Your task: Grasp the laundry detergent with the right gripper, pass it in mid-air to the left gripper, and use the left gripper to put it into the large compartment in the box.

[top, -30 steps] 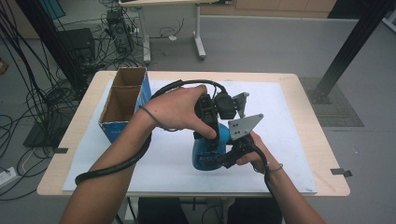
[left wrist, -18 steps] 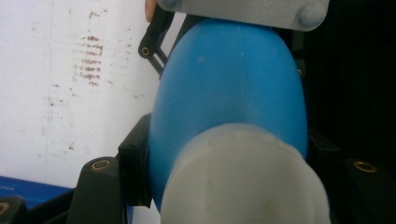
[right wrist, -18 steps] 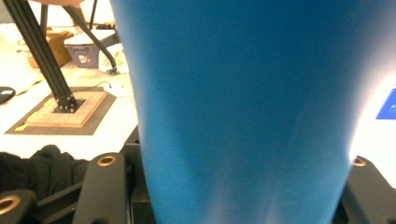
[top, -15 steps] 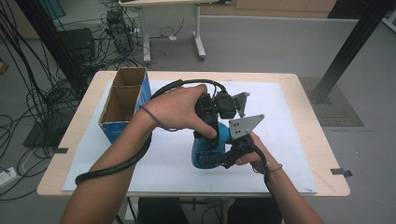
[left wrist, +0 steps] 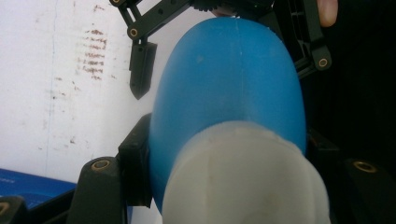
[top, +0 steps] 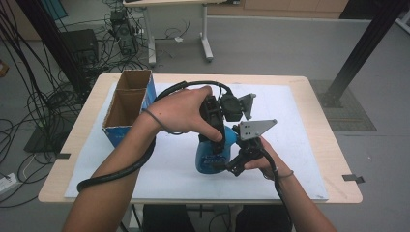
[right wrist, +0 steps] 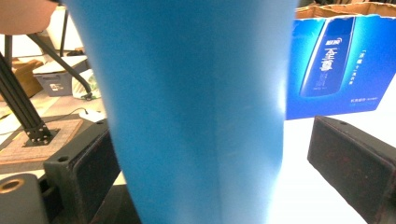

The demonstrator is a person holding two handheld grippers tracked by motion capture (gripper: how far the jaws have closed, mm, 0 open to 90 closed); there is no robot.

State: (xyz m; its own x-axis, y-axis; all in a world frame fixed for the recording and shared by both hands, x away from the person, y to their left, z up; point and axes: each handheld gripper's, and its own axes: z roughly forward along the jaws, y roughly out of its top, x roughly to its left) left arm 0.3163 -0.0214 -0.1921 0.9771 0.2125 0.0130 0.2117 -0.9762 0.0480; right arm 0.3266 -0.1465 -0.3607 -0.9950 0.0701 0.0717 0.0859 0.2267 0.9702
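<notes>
Bottle: I see a blue bottle [top: 209, 157] upright on the white sheet [top: 300, 125] near the middle of the desk [top: 338, 159], between my two hands; its top is hidden under my left hand [top: 186, 113] in the high view.
Left tongs: my left tongs [left wrist: 224, 154] are clamped on the bottle's [left wrist: 229, 93] upper part, just below its white cap [left wrist: 243, 177]; in the left gripper view the bottle bulges over both jaws, so I see little more than their outer edges.
Right tongs: my right tongs [right wrist: 210, 163] sit low around the bottle [right wrist: 196, 93], jaws wide; they have just been opening. The pad [right wrist: 350, 158] at the right of the right gripper view stands clear of the blue wall with white showing between. The pad at the left lies close to it, and I cannot tell whether it touches.
Right tongs seen from the left: one finger [left wrist: 141, 65] of them hangs beside the bottle, apart from it; the other is in dark shadow behind the bottle.
Box: an open blue carton [top: 126, 108] with two compartments stands at the desk's left side, well apart from the bottle; its printed face [right wrist: 341, 65] is cut off at the frame edge in the right gripper view.
Label: print on the bottle is too small for me to read.
</notes>
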